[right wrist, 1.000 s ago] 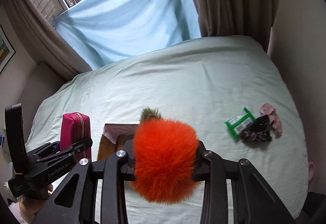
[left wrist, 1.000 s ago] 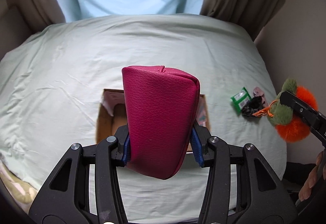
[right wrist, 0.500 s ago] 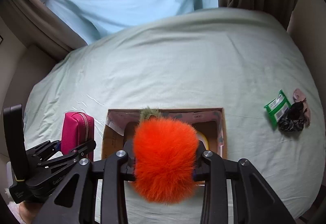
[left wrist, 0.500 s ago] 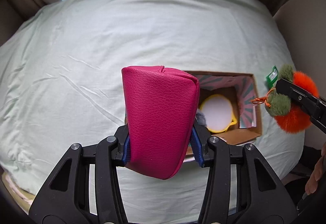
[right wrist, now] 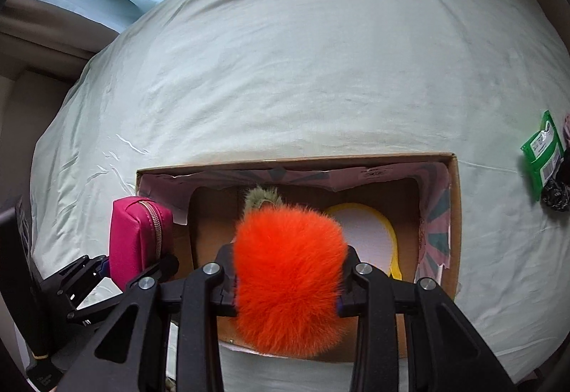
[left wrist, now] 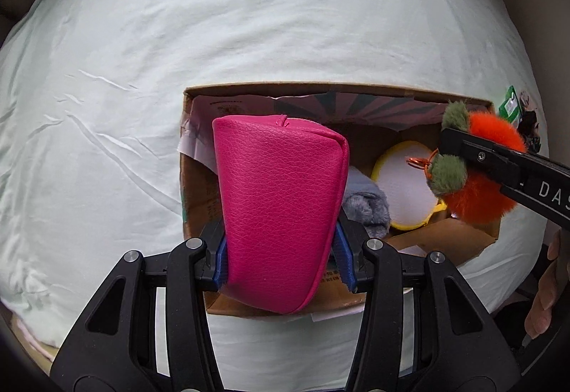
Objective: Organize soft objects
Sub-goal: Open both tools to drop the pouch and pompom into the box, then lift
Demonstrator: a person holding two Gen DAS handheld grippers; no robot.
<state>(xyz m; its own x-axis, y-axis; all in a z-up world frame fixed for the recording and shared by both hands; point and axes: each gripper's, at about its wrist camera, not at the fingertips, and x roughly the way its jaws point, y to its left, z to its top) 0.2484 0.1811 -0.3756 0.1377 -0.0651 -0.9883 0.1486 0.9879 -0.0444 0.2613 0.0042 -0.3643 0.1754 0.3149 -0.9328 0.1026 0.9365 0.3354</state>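
Observation:
My left gripper [left wrist: 281,249] is shut on a magenta leather pouch [left wrist: 278,199] and holds it over the left part of an open cardboard box [left wrist: 320,89]. My right gripper [right wrist: 286,288] is shut on an orange furry carrot toy [right wrist: 288,271] with a green top, held over the box [right wrist: 295,162]. The pouch also shows in the right wrist view [right wrist: 137,239], the toy in the left wrist view [left wrist: 481,171]. Inside the box lie a yellow-rimmed white round pad [left wrist: 406,192] and a grey fuzzy item [left wrist: 367,207].
The box sits on a bed with a pale green sheet [right wrist: 320,53]. A green packet [right wrist: 541,150] and a dark scrunchie [right wrist: 555,192] lie on the sheet to the right of the box. A wall stands close on the right.
Both grippers have moved forward and down toward the box, which now looks much larger. The pouch and the carrot toy now hang over the box opening.

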